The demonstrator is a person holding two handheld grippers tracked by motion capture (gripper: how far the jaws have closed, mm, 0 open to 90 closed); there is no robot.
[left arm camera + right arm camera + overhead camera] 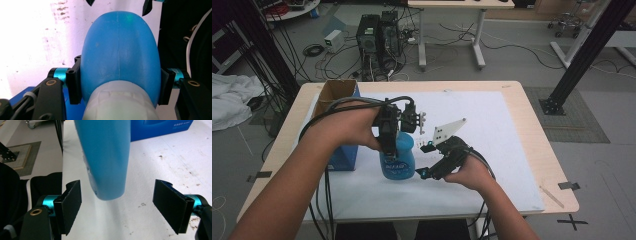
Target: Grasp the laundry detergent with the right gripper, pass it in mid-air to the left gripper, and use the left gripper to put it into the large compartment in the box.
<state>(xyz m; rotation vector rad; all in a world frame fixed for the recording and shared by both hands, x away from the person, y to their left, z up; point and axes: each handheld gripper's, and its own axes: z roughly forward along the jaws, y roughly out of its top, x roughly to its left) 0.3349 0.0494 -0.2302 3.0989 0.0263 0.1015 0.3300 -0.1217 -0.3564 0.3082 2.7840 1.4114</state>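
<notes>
Bottle [397,156] stands on the table [532,145]; our left hand-held gripper [120,82] clamps its shoulder, our right hand-held gripper [120,205] gapes beside its base. Smooth plastic looks slippery, so we'd grip low.

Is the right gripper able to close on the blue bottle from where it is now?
Probably yes. The right gripper is open, its jaws stand on either side of the blue bottle, and nothing lies between them. The left gripper holds it higher up.
</notes>
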